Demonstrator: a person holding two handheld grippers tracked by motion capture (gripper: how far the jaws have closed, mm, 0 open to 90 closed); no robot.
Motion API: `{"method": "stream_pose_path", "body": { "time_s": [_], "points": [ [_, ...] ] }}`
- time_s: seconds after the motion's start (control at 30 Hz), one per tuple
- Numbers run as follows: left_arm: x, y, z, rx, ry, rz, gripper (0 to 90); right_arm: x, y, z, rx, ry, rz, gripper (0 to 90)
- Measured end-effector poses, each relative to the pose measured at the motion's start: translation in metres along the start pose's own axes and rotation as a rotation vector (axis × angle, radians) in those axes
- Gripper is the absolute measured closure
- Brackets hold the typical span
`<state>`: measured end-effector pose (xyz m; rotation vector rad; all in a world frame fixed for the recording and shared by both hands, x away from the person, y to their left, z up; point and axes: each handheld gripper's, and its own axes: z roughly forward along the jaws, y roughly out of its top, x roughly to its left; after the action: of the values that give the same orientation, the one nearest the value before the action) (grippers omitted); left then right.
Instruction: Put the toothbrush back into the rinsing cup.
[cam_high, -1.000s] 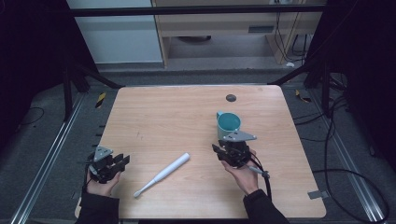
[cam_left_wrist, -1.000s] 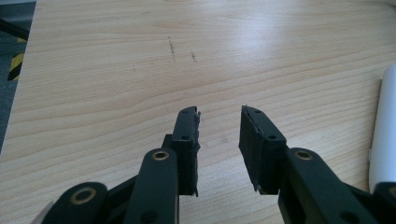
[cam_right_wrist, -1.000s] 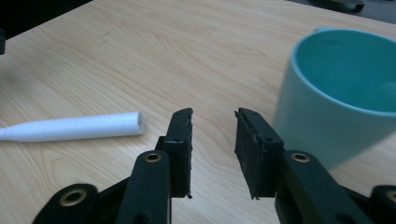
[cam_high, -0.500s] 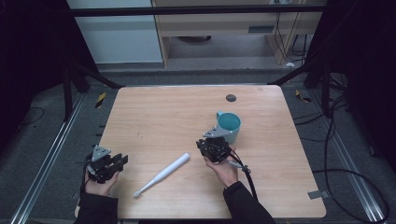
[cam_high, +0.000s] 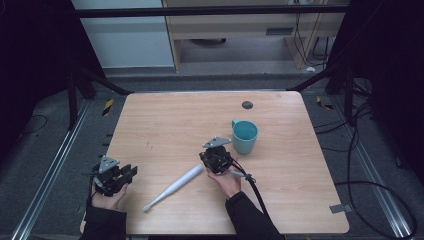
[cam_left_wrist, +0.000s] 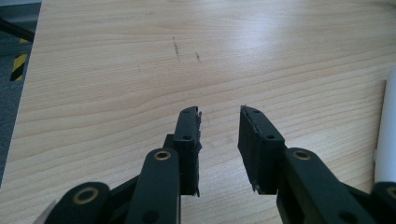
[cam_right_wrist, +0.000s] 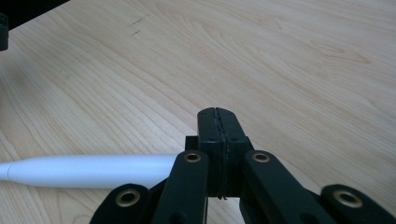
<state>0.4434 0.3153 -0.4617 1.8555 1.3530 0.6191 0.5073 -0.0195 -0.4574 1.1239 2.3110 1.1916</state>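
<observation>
A white toothbrush (cam_high: 173, 187) is seen lying flat on the wooden table (cam_high: 165, 120), in the near middle part, with its thin head end pointing to the near left and its thicker handle end pointing to the far right. The right gripper (cam_high: 216, 159) is held by the person's right hand (cam_high: 226, 181) just at the handle end of the toothbrush; whether it touches the handle cannot be told from the high view. In the right gripper view the fingers (cam_right_wrist: 208, 128) are pressed together with nothing between them, having just been closing, and the toothbrush (cam_right_wrist: 88, 171) is seen passing to the left of them and partly under the gripper's body, not pinched. The left gripper (cam_high: 114, 175) is held by the left hand (cam_high: 106, 199) near the near left corner of the table, well apart from the head end of the toothbrush. In the left gripper view its fingers (cam_left_wrist: 188, 135) are seen with a narrow gap between them, and only bare table is seen in the gap; the toothbrush (cam_left_wrist: 385, 135) is visible at the right edge. A teal cup (cam_high: 244, 136) stands upright on the table, just to the far right of the right gripper. A small dark round thing (cam_high: 246, 105) lies farther away, near the far edge.
</observation>
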Motion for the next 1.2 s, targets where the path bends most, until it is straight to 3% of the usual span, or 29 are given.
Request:
{"method": "stream_pose_path", "body": {
  "time_s": [0.37, 0.73, 1.2],
  "points": [
    [0.0, 0.0, 0.001, 0.003, 0.001, 0.005, 68.2, 0.004, -0.004, 0.018, 0.035, 0.021, 0.011, 90.0],
    [0.0, 0.0, 0.0, 0.0, 0.002, 0.003, 68.2, 0.006, -0.009, 0.029, 0.08, 0.021, -0.015, 90.0],
    [0.0, 0.001, -0.002, -0.007, 0.004, 0.0, 68.2, 0.004, -0.019, 0.018, 0.117, 0.025, -0.015, 90.0]
  ]
}}
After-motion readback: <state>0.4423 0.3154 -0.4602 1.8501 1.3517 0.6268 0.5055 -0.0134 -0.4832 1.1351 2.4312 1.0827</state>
